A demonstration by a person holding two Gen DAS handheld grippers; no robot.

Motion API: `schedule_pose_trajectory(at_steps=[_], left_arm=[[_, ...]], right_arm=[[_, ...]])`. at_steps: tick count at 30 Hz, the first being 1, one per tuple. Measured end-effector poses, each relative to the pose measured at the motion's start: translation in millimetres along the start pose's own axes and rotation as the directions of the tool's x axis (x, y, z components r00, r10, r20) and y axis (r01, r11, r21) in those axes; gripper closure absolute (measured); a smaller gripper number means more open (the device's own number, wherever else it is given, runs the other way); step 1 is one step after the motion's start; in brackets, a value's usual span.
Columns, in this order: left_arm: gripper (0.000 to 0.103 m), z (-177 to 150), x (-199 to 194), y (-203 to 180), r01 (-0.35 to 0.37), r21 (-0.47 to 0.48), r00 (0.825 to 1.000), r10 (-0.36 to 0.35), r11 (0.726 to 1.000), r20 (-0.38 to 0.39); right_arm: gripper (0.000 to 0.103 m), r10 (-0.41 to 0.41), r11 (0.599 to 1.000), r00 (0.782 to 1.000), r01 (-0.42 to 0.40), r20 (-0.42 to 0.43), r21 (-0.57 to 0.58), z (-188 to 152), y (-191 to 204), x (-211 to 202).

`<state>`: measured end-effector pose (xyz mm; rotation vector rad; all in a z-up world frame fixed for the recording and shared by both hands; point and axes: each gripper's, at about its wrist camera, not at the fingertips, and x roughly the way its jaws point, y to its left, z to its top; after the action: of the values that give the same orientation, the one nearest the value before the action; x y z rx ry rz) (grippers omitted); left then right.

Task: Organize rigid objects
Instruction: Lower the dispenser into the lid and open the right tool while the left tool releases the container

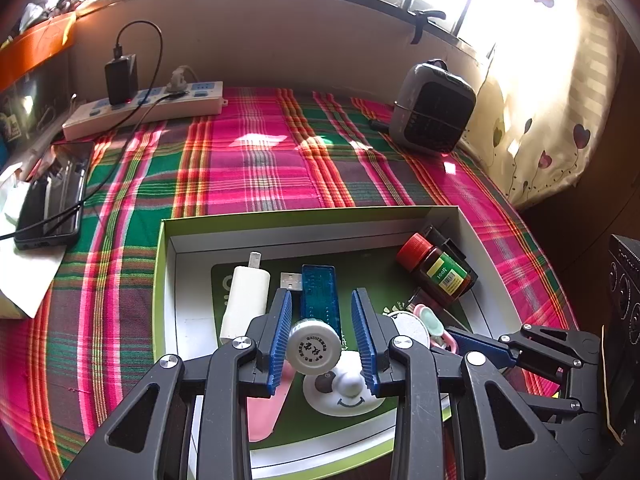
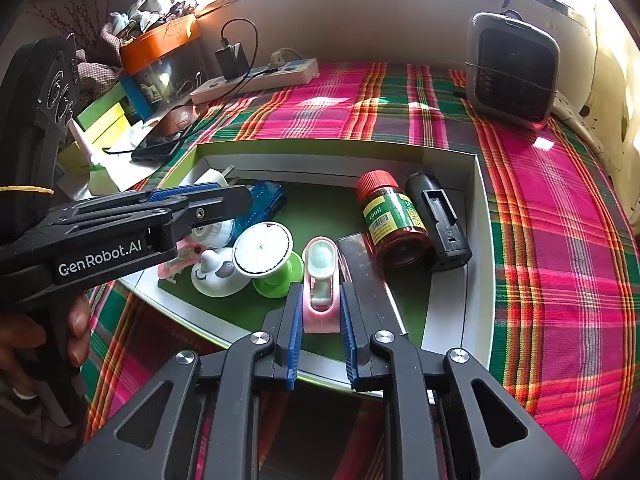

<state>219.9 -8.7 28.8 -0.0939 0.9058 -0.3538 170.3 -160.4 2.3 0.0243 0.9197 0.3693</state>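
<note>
**Two tools over a box of small things**

A shallow box with a green floor lies on a plaid cloth covering the table. The left tool hangs over the box with its blue pads spread; a small white-capped bottle sits between them, touching the left pad and clear of the right one, so the tool is released. Beyond it lie a blue USB stick and a white charger; under it sits a white figure with a face.

The right tool is at the near edge of the box, its pads against both sides of a pink and mint dispenser, grasping it. Left of that stands a green spool. Right of it lie a red-capped brown jar on its side and, just beside that, a black battery holder.

Farther back on the cloth sit a power strip, a phone and a grey heater.
</note>
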Motion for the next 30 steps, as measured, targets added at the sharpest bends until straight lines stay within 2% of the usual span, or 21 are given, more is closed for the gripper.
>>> schedule_pose_trajectory(at_steps=[8,16,30], left_arm=[[0.073,-2,-7,-1,-0.009,0.007,1.000,0.009,1.000,0.010],[0.073,-10,-21,-6,-0.032,0.013,0.999,0.032,0.999,0.024],[0.073,-34,-61,-26,-0.071,0.036,0.995,0.068,0.997,0.072]], right_arm=[[0.081,-0.013,1.000,1.000,0.013,0.010,-0.002,-2,2,-4],[0.070,-0.023,1.000,0.999,0.022,0.034,0.015,-7,2,-15],[0.070,-0.031,0.999,0.995,0.027,0.096,0.044,-25,9,-48]])
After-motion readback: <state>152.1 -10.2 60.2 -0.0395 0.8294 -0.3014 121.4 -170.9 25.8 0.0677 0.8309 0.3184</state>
